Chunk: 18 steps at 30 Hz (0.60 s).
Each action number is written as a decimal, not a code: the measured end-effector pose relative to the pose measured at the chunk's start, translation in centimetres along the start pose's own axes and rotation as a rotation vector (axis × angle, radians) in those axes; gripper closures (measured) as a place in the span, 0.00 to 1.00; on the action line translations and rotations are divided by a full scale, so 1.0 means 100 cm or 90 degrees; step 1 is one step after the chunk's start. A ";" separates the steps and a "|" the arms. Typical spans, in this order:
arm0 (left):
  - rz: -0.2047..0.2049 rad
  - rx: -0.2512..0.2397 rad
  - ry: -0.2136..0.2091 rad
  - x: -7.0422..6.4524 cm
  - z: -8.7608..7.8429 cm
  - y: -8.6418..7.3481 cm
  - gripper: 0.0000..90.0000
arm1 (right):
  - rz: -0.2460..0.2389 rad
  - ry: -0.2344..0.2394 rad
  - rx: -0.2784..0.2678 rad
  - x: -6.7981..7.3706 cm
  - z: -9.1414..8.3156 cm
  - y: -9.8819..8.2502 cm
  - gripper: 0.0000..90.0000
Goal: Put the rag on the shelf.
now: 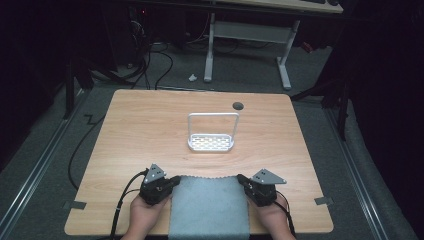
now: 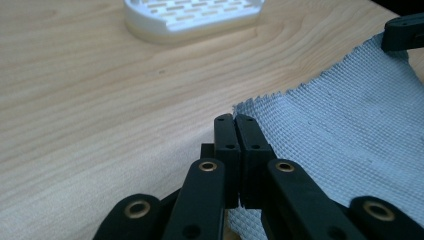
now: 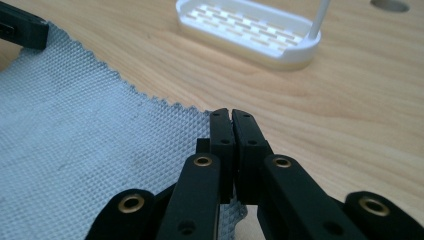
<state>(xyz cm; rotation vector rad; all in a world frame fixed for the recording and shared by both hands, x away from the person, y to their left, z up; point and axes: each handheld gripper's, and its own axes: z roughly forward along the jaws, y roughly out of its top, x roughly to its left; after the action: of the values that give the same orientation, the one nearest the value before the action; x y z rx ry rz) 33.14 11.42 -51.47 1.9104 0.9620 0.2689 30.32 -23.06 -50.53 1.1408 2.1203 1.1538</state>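
Observation:
A grey woven cloth (image 1: 210, 205) lies flat at the table's near edge and hangs a little over it. My left gripper (image 1: 175, 181) is shut on the cloth's far left corner. In the left gripper view the jaws (image 2: 234, 120) meet tightly with the cloth (image 2: 340, 135) running between them. My right gripper (image 1: 241, 179) is shut on the far right corner. In the right gripper view its jaws (image 3: 231, 114) pinch the zigzag edge of the cloth (image 3: 85, 135). Each gripper view catches the other gripper's tip across the cloth: the right gripper (image 2: 402, 32) and the left gripper (image 3: 22, 30).
A white slotted rack (image 1: 211, 149) with a tall wire handle stands at the table's middle, beyond the cloth; its base (image 2: 195, 15) (image 3: 250, 30) lies ahead of both grippers. A round cable hole (image 1: 238, 105) sits near the far edge. Another desk's legs stand on the floor behind.

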 end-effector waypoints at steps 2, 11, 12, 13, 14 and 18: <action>0.005 -0.017 0.000 -0.003 -0.004 0.003 0.99 | 0.001 -0.002 -0.015 -0.001 -0.004 0.002 0.99; 0.012 -0.057 0.001 -0.006 -0.015 0.012 0.99 | 0.000 -0.017 -0.068 0.001 -0.016 0.012 0.99; 0.011 -0.062 0.002 -0.006 -0.016 0.013 0.99 | -0.003 -0.017 -0.075 0.002 -0.018 0.014 0.99; 0.012 -0.068 0.004 -0.006 -0.019 0.016 0.99 | -0.007 -0.021 -0.083 0.003 -0.020 0.018 0.99; 0.012 -0.068 0.004 -0.006 -0.019 0.016 0.99 | -0.007 -0.021 -0.083 0.003 -0.020 0.018 0.99; 0.017 -0.089 0.010 -0.008 -0.025 0.024 0.99 | -0.017 -0.030 -0.104 0.002 -0.026 0.027 0.99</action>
<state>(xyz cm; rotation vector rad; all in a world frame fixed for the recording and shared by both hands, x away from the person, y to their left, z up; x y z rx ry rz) 32.47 11.88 -48.01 1.7968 0.9044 0.3580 29.58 -23.29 -46.88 1.0529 1.9609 1.2506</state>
